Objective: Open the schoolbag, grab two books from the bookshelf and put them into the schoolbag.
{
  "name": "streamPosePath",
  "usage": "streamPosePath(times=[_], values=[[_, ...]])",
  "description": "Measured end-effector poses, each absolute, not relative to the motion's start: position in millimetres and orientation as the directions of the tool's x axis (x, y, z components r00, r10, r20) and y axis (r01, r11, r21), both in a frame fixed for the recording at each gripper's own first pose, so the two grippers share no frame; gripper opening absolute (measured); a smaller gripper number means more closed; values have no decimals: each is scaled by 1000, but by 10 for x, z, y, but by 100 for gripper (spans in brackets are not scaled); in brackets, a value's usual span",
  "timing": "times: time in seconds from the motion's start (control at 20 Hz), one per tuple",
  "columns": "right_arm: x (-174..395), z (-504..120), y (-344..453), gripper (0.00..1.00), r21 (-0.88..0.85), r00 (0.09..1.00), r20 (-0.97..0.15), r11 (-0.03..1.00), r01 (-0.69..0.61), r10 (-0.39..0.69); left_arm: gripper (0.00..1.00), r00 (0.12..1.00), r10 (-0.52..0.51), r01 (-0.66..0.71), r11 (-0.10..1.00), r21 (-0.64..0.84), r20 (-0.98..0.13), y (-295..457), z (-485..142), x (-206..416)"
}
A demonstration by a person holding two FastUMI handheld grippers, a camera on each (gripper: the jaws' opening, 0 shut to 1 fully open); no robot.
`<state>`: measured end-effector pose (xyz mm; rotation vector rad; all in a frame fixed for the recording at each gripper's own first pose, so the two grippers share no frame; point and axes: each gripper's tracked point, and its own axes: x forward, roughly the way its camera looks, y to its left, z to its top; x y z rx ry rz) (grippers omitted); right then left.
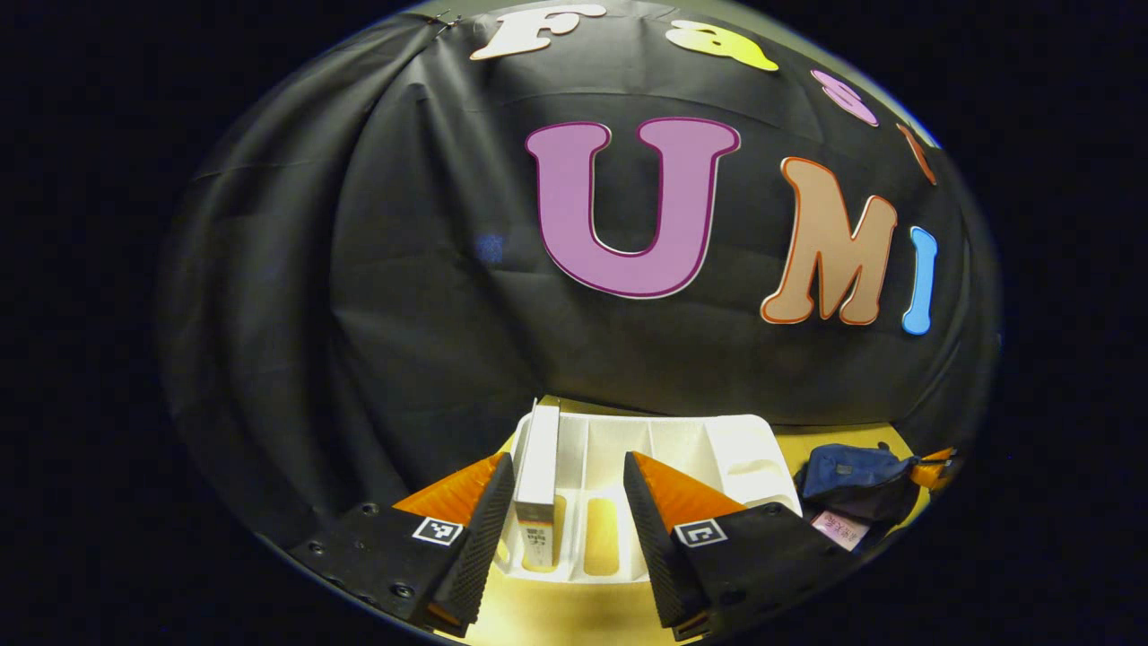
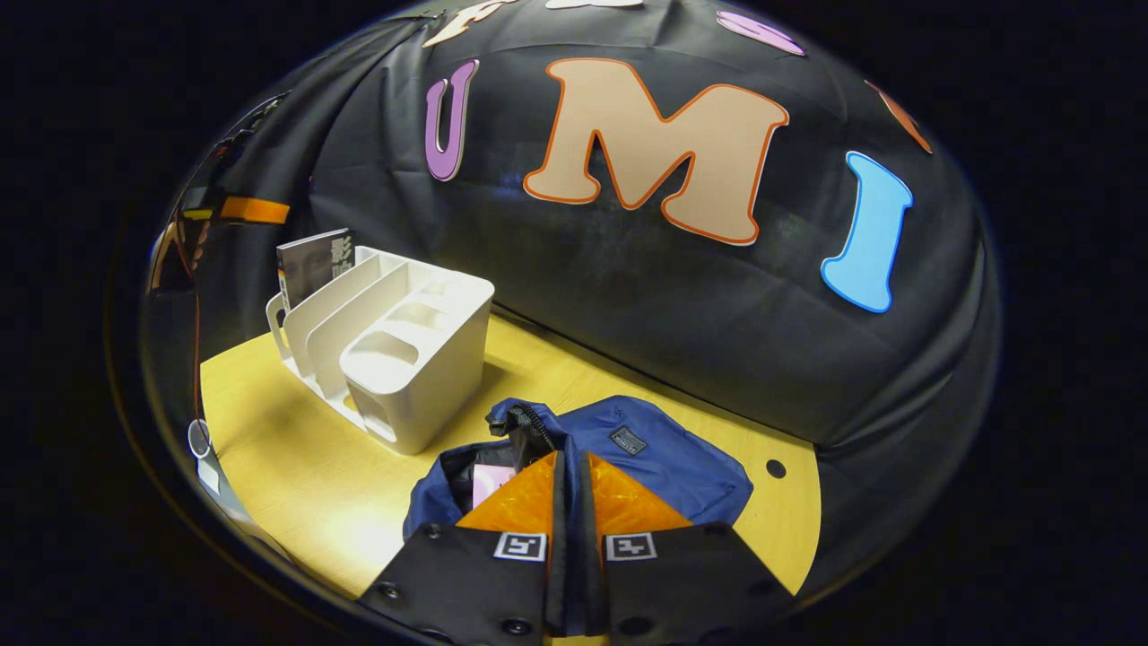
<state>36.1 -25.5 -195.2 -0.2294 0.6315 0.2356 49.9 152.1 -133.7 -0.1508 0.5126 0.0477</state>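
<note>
1. Cloth [image 2: 628, 314], black and creased, is hanging as the booth's wall behind everything, folding into soft vertical pleats at the left of both views.
2. A yellow wood-grain table [image 2: 296, 449] is lying under all the objects, smooth and lightly glossy, with a small dark round hole [image 2: 776, 468] near its far right edge in the right gripper view.
3. A white plastic bookshelf [image 2: 395, 350] is standing on the table, its smooth moulded dividers forming parallel slots with rounded cut-outs; in the left gripper view it [image 1: 682, 449] is sitting straight ahead.
4. A blue fabric schoolbag [image 2: 664, 467] is slumping on the table near the bookshelf, its zip mouth gaping, with a pink book [image 2: 491, 480] showing inside; in the left gripper view it [image 1: 847, 471] is lying to the right of the shelf.
5. The left gripper [image 1: 569, 520] is pointing at the shelf with its fingers spread apart; a thin white-spined book [image 1: 538, 475] is standing upright in the leftmost slot, just beside the left finger, and I cannot tell whether they are touching.
6. The right gripper [image 2: 570, 502] is hovering over the schoolbag's opening, its fingers pressed together with nothing visible between them.
7. A dark-covered book [image 2: 314, 260] is standing in the shelf's far slot in the right gripper view.
</note>
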Motion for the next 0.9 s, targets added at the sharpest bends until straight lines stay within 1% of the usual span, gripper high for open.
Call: streamPosePath(times=[0.05, 0.1, 0.15, 0.2, 0.3, 0.45, 0.5, 0.6, 0.65, 0.7, 0.75, 0.9], values=[[363, -1958, -264, 8, -142, 782, -608, 950, -279, 139, 70, 868, 3, -73, 990, -121, -497, 1570, -1337, 567], [359, -1971, -267, 10, -144, 782, -609, 951, -273, 132, 70, 861, -6, -61, 991, -115, -509, 1611, -1372, 616], [369, -1966, -277, 10, -146, 783, -610, 953, -266, 125, 66, 849, -15, -53, 992, -112, -529, 1628, -1412, 675], [369, -1978, -289, 10, -147, 783, -611, 954, -260, 119, 70, 834, -23, -46, 993, -111, -551, 1639, -1484, 724], [370, -1982, -313, 10, -151, 782, -614, 957, -249, 107, 70, 800, -56, -25, 992, -127, -597, 1619, -1653, 829], [363, -2000, -345, 10, -161, 780, -619, 958, -237, 89, 70, 716, -100, -6, 989, -149, -691, 1589, -1959, 924], [364, -1995, -354, 9, -164, 780, -620, 958, -233, 84, 70, 695, -103, 12, 991, -131, -712, 1599, -2032, 958], [366, -2001, -347, 10, -168, 780, -621, 960, -226, 75, 67, 660, -108, 54, 994, -97, -744, 1599, -2144, 1054], [369, -2003, -346, 10, -169, 780, -622, 960, -222, 71, 70, 630, -121, 73, 993, -97, -767, 1587, -2204, 1064], [360, -2015, -339, 10, -168, 778, -624, 961, -218, 68, 67, 609, -135, 80, 991, -108, -782, 1554, -2270, 1102], [363, -2017, -334, 10, -167, 778, -625, 962, -214, 65, 69, 586, -141, 77, 990, -119, -798, 1540, -2340, 1138], [353, -2018, -339, 10, -169, 777, -627, 964, -206, 56, 63, 520, -143, 63, 990, -130, -842, 1563, -2590, 1133]])
